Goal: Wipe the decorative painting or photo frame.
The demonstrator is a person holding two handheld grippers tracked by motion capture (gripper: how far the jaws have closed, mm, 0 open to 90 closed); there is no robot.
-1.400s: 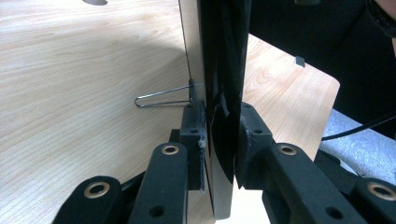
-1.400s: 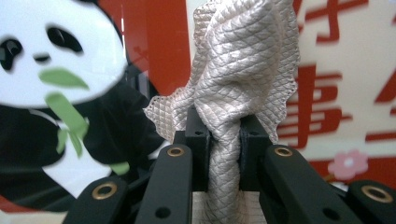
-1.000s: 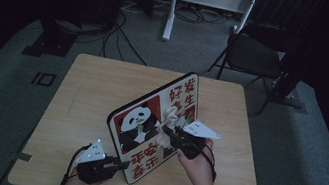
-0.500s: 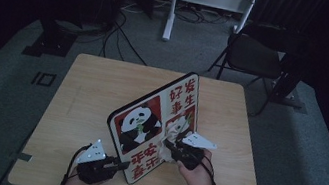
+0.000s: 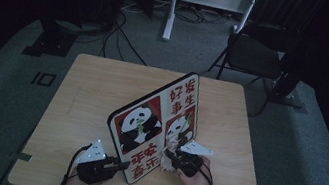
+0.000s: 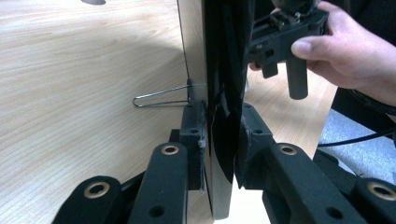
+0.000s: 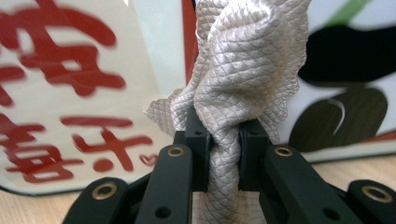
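Observation:
A panda picture board (image 5: pixel 155 121) with red characters stands tilted on edge on the wooden table (image 5: pixel 87 89). My left gripper (image 5: pixel 117 165) is shut on the board's near lower edge (image 6: pixel 219 154), its jaws clamped on either side. A wire stand (image 6: pixel 161 99) sticks out from the board's back. My right gripper (image 5: pixel 171 155) is shut on a bunched beige cloth (image 7: pixel 233 93) and presses it against the board's printed face (image 7: pixel 70 93), low on its right half. The cloth (image 5: pixel 169 149) shows beside the lower right panda.
A black folding chair (image 5: pixel 254 57) stands beyond the table's far right corner. A white stand (image 5: pixel 213 2) and cables (image 5: pixel 124 20) lie on the grey floor behind. Bare tabletop stretches left of the board.
The right gripper with the cloth has slid down the board's face toward me. The left gripper and the board have stayed put.

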